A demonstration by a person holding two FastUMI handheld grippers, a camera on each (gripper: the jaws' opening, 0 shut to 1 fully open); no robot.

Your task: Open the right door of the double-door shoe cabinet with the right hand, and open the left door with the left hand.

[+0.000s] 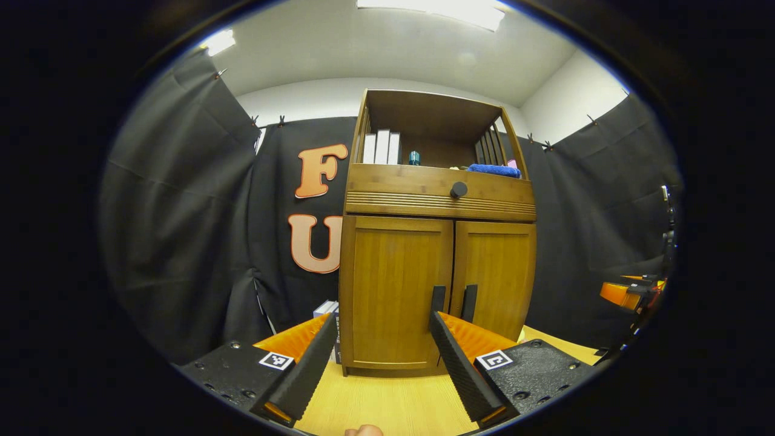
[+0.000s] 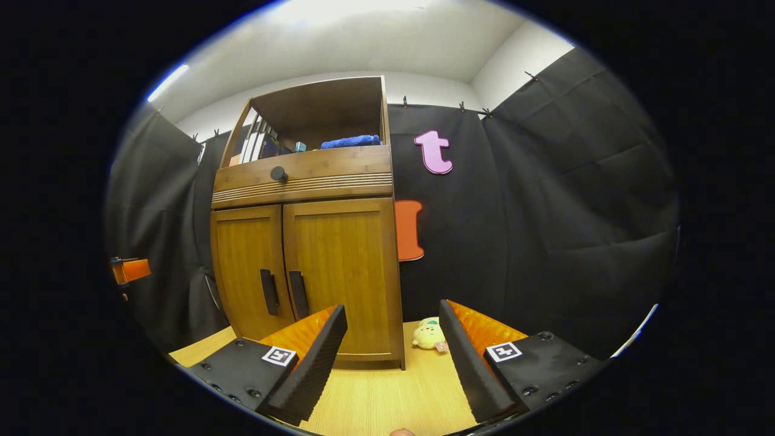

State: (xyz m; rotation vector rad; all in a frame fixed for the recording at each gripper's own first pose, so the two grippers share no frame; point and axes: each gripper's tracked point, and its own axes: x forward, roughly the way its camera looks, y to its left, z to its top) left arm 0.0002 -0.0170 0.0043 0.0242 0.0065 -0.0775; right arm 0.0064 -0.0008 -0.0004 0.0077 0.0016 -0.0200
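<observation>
shoe cabinet (image 1: pixel 437 266) doors closed, ahead | left tongs (image 1: pixel 382 369) wide, empty | right tongs (image 2: pixel 392 363) wide, empty

Black cloth (image 2: pixel 545 200) drapes the booth on all sides, clipped along its top edge. White wall (image 1: pixel 315 97) and white ceiling (image 1: pixel 387 48) above it. Ceiling light panels at 12 o'clock (image 1: pixel 448 9) and 10 o'clock (image 1: pixel 219 41). Light wood-grain bench (image 2: pixel 387 393) at 6 o'clock.
</observation>
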